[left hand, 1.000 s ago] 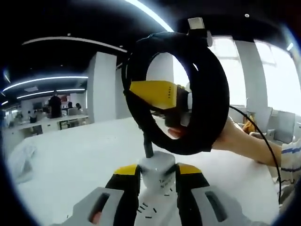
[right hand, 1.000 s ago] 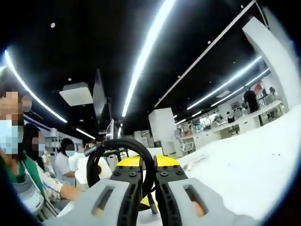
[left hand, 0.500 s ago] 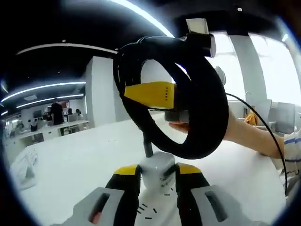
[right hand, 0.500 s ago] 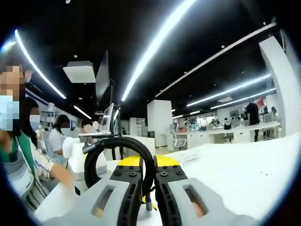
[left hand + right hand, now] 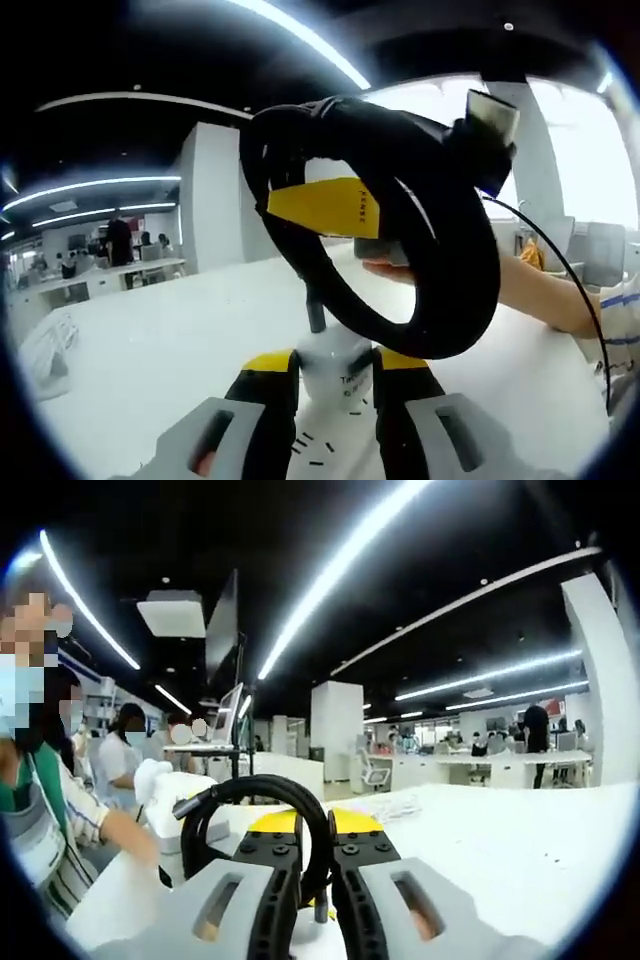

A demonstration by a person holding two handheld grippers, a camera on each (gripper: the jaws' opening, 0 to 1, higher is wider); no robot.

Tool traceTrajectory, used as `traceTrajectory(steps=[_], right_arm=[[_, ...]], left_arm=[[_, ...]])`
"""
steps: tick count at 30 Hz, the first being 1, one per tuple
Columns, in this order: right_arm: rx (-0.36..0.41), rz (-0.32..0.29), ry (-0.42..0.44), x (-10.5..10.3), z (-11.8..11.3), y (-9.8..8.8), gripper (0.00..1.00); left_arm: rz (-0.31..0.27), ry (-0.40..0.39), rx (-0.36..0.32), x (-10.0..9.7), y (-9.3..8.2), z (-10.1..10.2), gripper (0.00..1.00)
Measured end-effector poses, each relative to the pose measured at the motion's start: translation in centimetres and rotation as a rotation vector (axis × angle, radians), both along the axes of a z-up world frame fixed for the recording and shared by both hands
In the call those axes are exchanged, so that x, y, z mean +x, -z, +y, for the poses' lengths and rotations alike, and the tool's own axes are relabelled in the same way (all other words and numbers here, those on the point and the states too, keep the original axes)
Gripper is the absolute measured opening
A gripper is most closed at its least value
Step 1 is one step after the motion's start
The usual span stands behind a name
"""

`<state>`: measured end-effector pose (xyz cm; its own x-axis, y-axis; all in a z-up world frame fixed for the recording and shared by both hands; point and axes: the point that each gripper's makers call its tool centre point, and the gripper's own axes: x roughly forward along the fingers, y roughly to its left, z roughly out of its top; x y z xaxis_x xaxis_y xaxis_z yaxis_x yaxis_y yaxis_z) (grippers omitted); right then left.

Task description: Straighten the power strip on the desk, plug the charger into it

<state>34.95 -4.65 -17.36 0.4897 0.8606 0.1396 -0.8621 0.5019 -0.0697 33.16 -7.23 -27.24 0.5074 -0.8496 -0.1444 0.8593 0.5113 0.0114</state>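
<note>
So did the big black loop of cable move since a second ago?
Yes. In the left gripper view the coiled cable has tilted: its white tag swung right, across the window pillar behind.

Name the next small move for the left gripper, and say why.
Probably ease the left gripper straight down. Its jaws clamp the white charger over the power strip and its slots, while the right gripper holds the coiled black cable up, clear of them.
</note>
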Motion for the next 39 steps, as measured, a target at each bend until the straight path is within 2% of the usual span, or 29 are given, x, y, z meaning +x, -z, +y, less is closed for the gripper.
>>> traceTrajectory(steps=[4, 6, 9, 12, 14, 18, 22, 24, 28, 31, 35, 39], right_arm=[[-0.051, 0.015, -0.002, -0.1, -0.3, 0.3, 0.09], [-0.075, 0.004, 0.034, 0.4, -0.3, 0.5, 0.09], [-0.073, -0.014, 0.034, 0.5, 0.3, 0.7, 0.08], [-0.066, -0.003, 0.016, 0.9, 0.7, 0.5, 0.08], [-0.099, -0.003, 0.026, 0.9, 0.2, 0.5, 0.08], [-0.105, 0.02, 0.04, 0.8, -1.1, 0.6, 0.08], [-0.125, 0.03, 0.049, 0.8, -1.1, 0.7, 0.09], [-0.192, 0.023, 0.071, 0.8, -1.2, 1.1, 0.09], [-0.264, 0.007, 0.064, 0.4, -1.0, 1.3, 0.15], [-0.335, 0.001, 0.065, 0.4, -1.2, 1.5, 0.15], [-0.38, 0.054, 0.014, 0.0, -1.1, 1.7, 0.17], [-0.52, 0.091, -0.02, -0.6, -1.0, 2.8, 0.2]], left_arm=[[0.0, -0.003, -0.001, 0.1, 0.0, 0.0, 0.28], [-0.001, -0.003, 0.0, 0.1, 0.0, 0.0, 0.27], [0.01, 0.004, -0.007, 0.2, 0.1, 0.5, 0.27], [0.04, 0.009, -0.03, 0.2, 0.2, 0.7, 0.27], [0.04, 0.008, -0.026, 0.2, 0.2, 0.4, 0.27], [0.015, 0.008, 0.004, 0.1, 0.2, -0.1, 0.27], [0.023, 0.011, 0.003, 0.2, 0.3, 0.0, 0.27], [0.016, 0.012, 0.007, 0.2, 0.3, 0.0, 0.27], [-0.011, 0.017, 0.026, 0.1, 0.3, -0.1, 0.27], [-0.023, 0.027, 0.034, 0.1, 0.3, 0.0, 0.27], [-0.029, 0.04, 0.033, 0.0, 0.3, 0.0, 0.27], [-0.048, 0.06, 0.053, -0.1, 0.5, 0.0, 0.27]])
